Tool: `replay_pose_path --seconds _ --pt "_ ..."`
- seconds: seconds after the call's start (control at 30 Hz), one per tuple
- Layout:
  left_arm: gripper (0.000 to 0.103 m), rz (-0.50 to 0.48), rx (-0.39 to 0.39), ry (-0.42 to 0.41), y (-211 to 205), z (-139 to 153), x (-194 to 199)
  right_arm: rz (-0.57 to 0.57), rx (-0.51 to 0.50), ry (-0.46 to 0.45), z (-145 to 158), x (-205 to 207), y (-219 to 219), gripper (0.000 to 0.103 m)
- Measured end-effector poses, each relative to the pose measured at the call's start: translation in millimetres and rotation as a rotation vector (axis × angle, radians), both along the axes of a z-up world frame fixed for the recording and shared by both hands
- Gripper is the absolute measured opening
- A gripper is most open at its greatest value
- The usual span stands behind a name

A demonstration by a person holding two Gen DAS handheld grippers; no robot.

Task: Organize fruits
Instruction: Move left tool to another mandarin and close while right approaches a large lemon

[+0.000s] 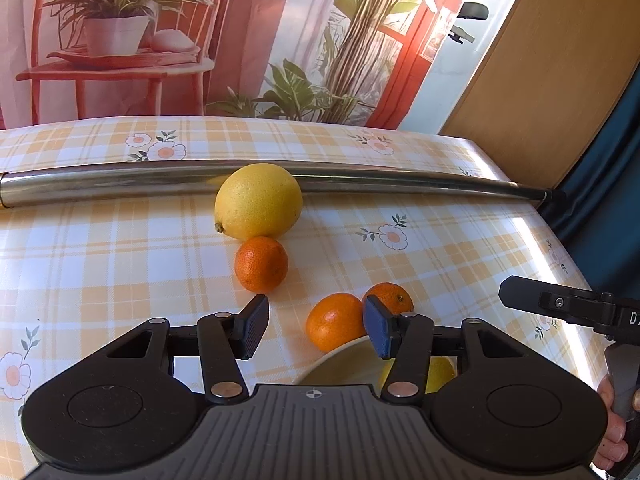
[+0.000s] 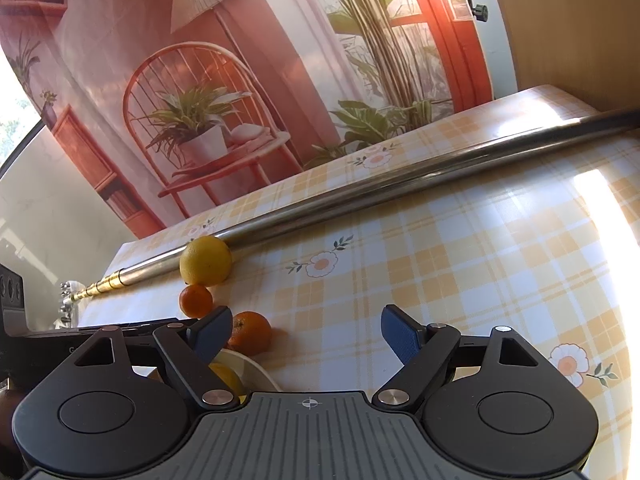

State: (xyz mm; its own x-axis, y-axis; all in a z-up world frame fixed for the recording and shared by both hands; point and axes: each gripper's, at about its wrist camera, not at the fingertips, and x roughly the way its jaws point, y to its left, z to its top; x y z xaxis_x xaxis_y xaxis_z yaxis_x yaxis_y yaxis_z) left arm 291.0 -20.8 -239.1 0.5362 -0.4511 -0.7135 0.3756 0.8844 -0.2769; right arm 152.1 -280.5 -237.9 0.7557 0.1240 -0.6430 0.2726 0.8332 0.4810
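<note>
On the plaid floral tablecloth (image 1: 120, 240), a lemon (image 1: 258, 201) touches a metal pole (image 1: 100, 184); three oranges (image 1: 261, 264) trail rightward toward a pale bowl (image 1: 340, 364). The left gripper (image 1: 316, 328) and right gripper (image 2: 306, 334) hover spread, empty. Only "D" reads on the right gripper. A printed backdrop (image 1: 240, 40) hangs behind.

Across the top of my frame hangs a printed backdrop (image 1: 240, 40) of a red chair, potted plants and a red door. To its right I see a wooden panel (image 1: 552, 60). Bright sunlight falls over the checked floral tablecloth (image 1: 100, 240), glaring at the right edge.
</note>
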Motion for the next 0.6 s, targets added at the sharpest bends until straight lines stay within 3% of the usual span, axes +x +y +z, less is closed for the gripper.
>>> replay_pose_path --seconds 0.3,0.47,0.6 --pt "0.053 0.129 0.015 0.011 36.7 7.3 0.8 -0.007 0.011 -0.005 -0.9 -1.9 -3.7 0.08" --pt "0.053 0.098 -0.089 0.016 37.1 11.9 3.0 -0.006 0.002 0.0 -1.4 -1.4 -3.6 0.08" --pt "0.053 0.085 -0.004 -0.002 20.2 4.6 5.0 -0.004 -0.001 0.002 -1.6 -0.8 -2.9 0.08"
